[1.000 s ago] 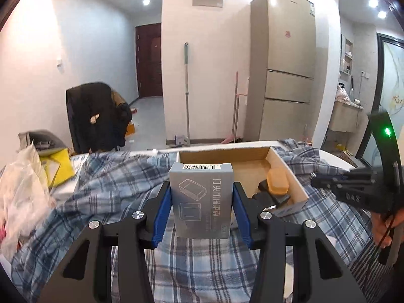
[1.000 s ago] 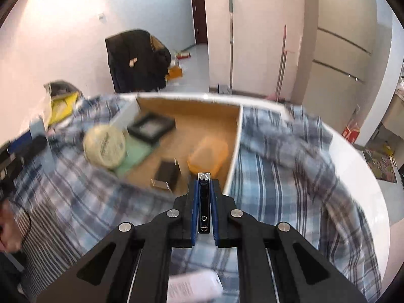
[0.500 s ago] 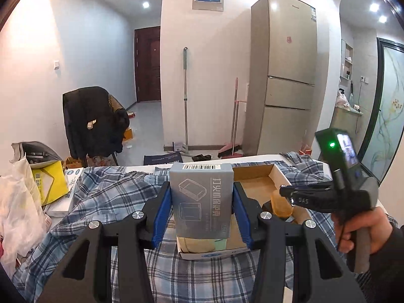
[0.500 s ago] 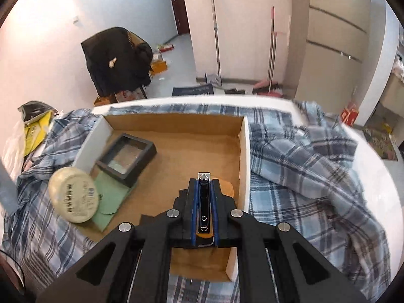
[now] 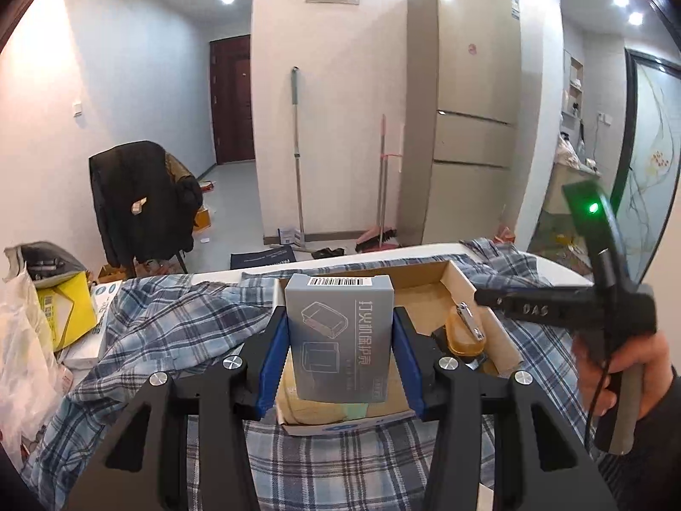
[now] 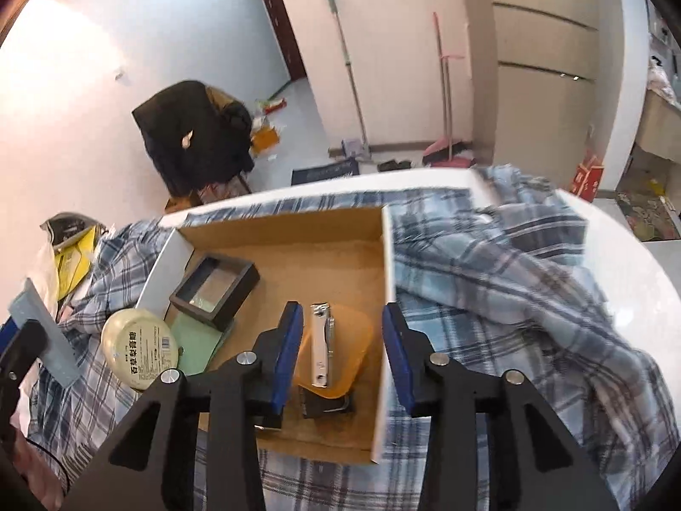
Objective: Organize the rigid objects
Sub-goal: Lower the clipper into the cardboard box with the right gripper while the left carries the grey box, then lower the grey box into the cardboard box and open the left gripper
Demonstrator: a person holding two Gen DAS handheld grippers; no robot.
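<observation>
My left gripper (image 5: 338,357) is shut on a grey carton (image 5: 339,336) with a barcode on top, held upright above the near end of the cardboard box (image 5: 430,298). My right gripper (image 6: 342,351) is open above the box (image 6: 298,234). A silver nail clipper (image 6: 321,349) lies between its fingers on an orange lid (image 6: 353,340); both also show in the left wrist view (image 5: 470,323). The box also holds a black frame case (image 6: 215,287), a green card (image 6: 196,343) and a small black item (image 6: 325,402). A round cream tin (image 6: 140,347) rests at its left wall.
A blue plaid cloth (image 6: 510,281) covers the round white table (image 6: 617,238). Bags and a yellow box (image 5: 64,311) crowd the left side. A chair with a black coat (image 5: 140,200), brooms and a fridge (image 5: 468,106) stand beyond the table.
My right gripper opened and let go of the nail clipper, which now lies on the orange lid. My left gripper with the grey carton came over the box's near end.
</observation>
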